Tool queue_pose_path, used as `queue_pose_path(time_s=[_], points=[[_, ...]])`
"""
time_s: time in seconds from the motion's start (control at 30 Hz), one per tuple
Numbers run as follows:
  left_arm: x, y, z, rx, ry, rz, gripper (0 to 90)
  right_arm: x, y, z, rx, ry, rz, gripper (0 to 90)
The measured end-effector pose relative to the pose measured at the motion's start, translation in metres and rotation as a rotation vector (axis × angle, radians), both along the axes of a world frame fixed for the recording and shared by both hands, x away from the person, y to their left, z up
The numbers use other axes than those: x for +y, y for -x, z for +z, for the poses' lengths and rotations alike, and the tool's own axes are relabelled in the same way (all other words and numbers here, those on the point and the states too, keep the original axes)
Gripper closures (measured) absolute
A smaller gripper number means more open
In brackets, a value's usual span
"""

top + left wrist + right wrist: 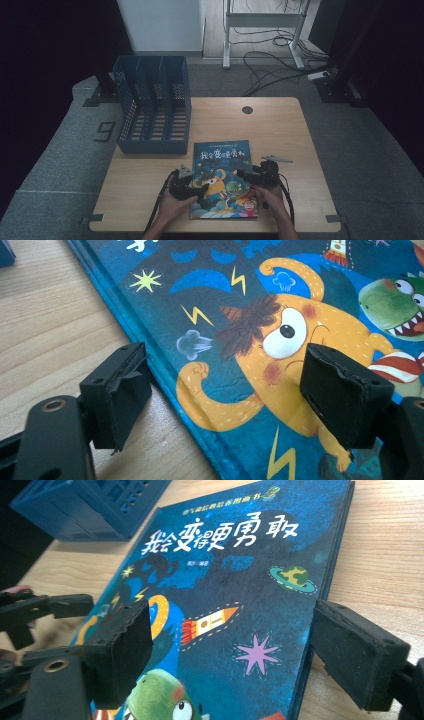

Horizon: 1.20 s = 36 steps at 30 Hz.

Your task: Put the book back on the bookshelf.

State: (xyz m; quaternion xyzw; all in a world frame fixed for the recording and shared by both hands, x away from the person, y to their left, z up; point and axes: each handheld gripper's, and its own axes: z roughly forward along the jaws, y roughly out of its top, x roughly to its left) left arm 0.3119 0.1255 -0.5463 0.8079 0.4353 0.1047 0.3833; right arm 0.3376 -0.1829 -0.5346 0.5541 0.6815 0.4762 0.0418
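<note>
A blue picture book (223,176) with an orange monster and a green dinosaur on its cover lies flat on the wooden table (280,130), near the front edge. My left gripper (200,189) is open at the book's left edge. In the left gripper view, the left gripper (227,400) has one jaw over bare wood and the other over the book's cover (280,340). My right gripper (243,174) is open at the book's right side. In the right gripper view, the right gripper (235,655) spans the book's cover (235,580) and its right edge. Nothing is gripped.
A blue slotted file rack (152,105) stands at the table's back left, just behind the book; its corner (85,505) shows in the right gripper view. A round cable hole (247,109) sits at the table's far middle. Cables (280,65) lie on the floor beyond.
</note>
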Motion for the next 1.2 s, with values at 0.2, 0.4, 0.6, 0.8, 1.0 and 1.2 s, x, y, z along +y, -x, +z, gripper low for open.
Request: queue_pose_path(time_s=[0.2, 0.4, 0.6, 0.8, 1.0, 1.2], points=[[0.001, -0.001, 0.000, 0.002, 0.002, -0.003, 19.3, -0.005, -0.001, 0.001, 0.026, -0.058, 0.018, 16.0], [0.003, -0.001, 0.000, 0.006, 0.005, -0.005, 18.6, -0.010, -0.001, 0.002, 0.044, -0.104, 0.028, 16.0], [0.007, -0.003, 0.001, 0.016, 0.027, 0.004, 18.5, -0.012, -0.001, 0.005, 0.061, -0.155, 0.048, 16.1], [0.010, -0.004, 0.001, 0.023, 0.043, 0.005, 18.5, -0.010, 0.001, 0.011, 0.056, -0.164, 0.054, 16.1], [0.010, -0.004, 0.001, 0.019, 0.032, 0.007, 18.3, -0.010, 0.000, 0.009, 0.077, -0.155, 0.065, 15.6], [0.010, -0.004, 0.001, 0.017, 0.030, 0.013, 18.0, -0.010, -0.001, 0.007, 0.092, -0.170, 0.078, 15.2]])
